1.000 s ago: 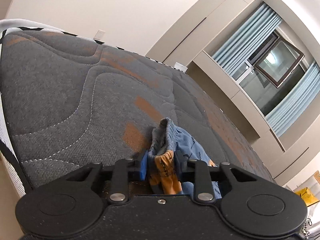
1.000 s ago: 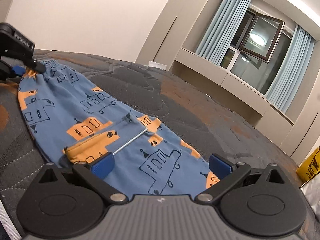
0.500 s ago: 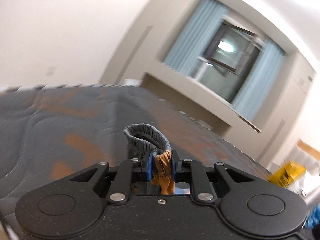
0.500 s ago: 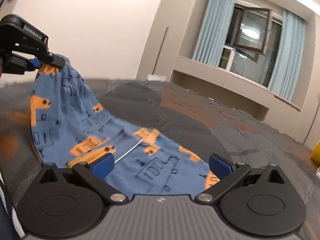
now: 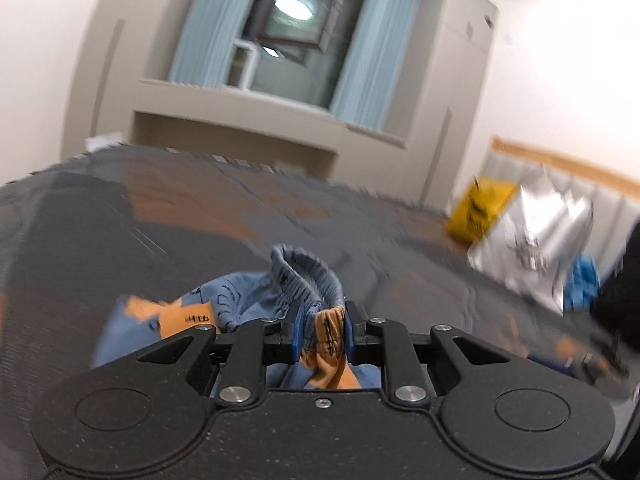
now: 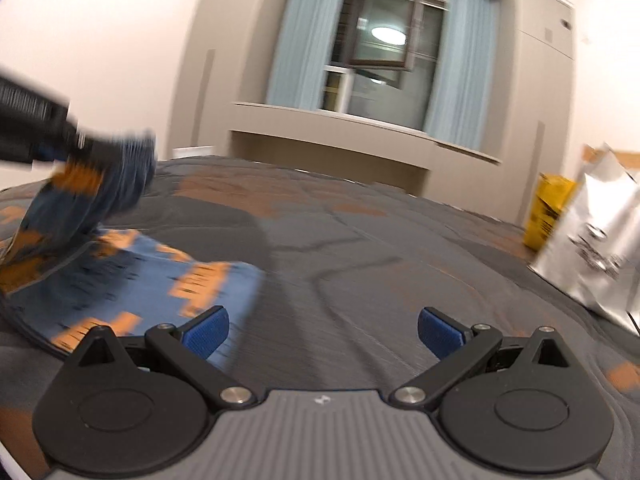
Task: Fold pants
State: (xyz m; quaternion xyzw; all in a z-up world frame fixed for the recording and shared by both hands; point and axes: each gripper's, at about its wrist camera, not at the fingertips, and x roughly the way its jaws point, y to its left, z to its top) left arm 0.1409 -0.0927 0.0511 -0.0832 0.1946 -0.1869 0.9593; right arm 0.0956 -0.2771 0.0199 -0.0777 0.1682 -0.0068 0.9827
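The pants (image 6: 132, 280) are small, blue, with orange and black prints, lying on the grey quilted mattress (image 6: 360, 248). My left gripper (image 5: 320, 334) is shut on the gathered elastic waistband (image 5: 308, 276) and holds it lifted above the mattress; it shows blurred at the far left of the right wrist view (image 6: 60, 140). The rest of the pants hangs down from it onto the bed. My right gripper (image 6: 322, 330) is open and empty, low over the mattress, its left pad (image 6: 206, 330) over the edge of the pants.
A silver foil bag (image 6: 592, 248) and a yellow bag (image 6: 548, 212) lie at the right side of the bed. Something blue (image 5: 580, 284) lies beside the foil bag. A window with blue curtains (image 6: 380, 52) and a sill are beyond the bed's far edge.
My left gripper has lifted the waistband and swung it rightward over the pants. My right gripper has turned to the right, so the pants now lie at its left.
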